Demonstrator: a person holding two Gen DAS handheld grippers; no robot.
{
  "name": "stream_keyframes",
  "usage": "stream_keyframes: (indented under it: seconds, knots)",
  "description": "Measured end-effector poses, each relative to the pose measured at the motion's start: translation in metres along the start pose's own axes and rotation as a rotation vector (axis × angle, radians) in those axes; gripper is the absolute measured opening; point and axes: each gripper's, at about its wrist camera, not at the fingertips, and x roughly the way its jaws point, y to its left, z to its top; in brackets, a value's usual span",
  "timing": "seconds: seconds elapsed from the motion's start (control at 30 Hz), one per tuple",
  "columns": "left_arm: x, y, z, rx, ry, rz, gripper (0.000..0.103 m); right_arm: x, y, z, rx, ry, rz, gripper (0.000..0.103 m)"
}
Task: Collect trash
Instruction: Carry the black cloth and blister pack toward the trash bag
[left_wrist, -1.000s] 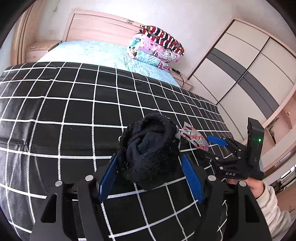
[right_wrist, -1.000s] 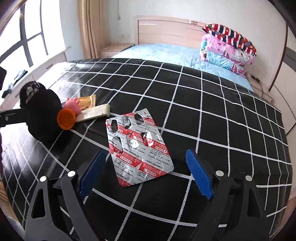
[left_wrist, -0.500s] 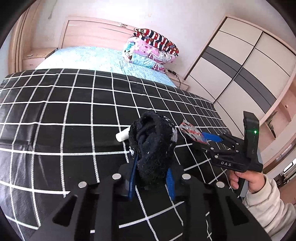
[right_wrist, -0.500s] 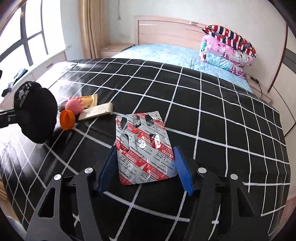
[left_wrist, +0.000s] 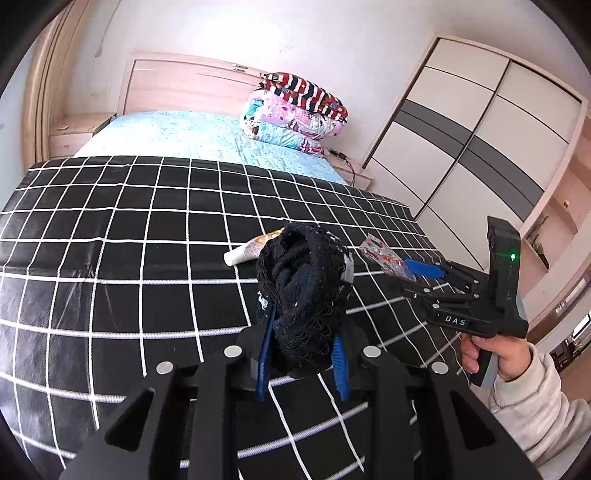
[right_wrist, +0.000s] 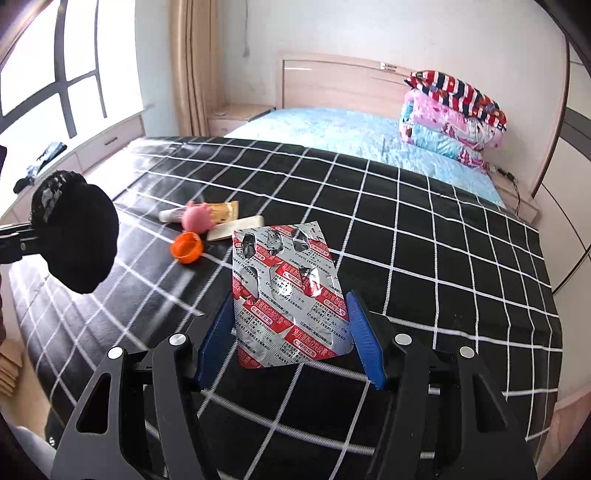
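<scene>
My left gripper (left_wrist: 303, 332) is shut on a balled black sock (left_wrist: 304, 284) and holds it above the checked bedspread; the sock also shows in the right wrist view (right_wrist: 79, 240). My right gripper (right_wrist: 291, 321) is shut on a red and silver empty pill blister pack (right_wrist: 288, 291), lifted off the bedspread. In the left wrist view the right gripper (left_wrist: 413, 267) holds the pack (left_wrist: 380, 254) to the right of the sock.
On the black checked bedspread (right_wrist: 424, 258) lie an orange cap (right_wrist: 186, 248), a pink pig toy (right_wrist: 197, 218), a cream tube (right_wrist: 236, 226) and a yellow-ended tube (left_wrist: 251, 249). Folded quilts (right_wrist: 454, 125) sit by the headboard. A wardrobe (left_wrist: 469, 147) stands right.
My left gripper has shut on the sock and lifted it. My right gripper has shut on the blister pack and raised it off the bedspread.
</scene>
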Motion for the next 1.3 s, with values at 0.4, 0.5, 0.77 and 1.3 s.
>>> stream_keyframes:
  seconds: [0.4,0.5,0.77,1.3]
  knots:
    - [-0.040,-0.025,-0.036,0.044,0.001,-0.005,0.026,-0.055,0.037,-0.027,-0.033,-0.053,0.014,0.061]
    - [-0.047,-0.030,-0.046,0.054,0.009,-0.006,0.026,-0.068,0.045,-0.036,-0.027,-0.060,0.021,0.061]
    - [-0.064,-0.042,-0.070,0.070,0.021,-0.009,0.026,-0.101,0.068,-0.064,-0.032,-0.080,0.041,0.061]
    - [-0.080,-0.077,-0.146,0.230,0.131,-0.033,0.026,-0.124,0.097,-0.143,0.024,-0.019,0.123,0.061]
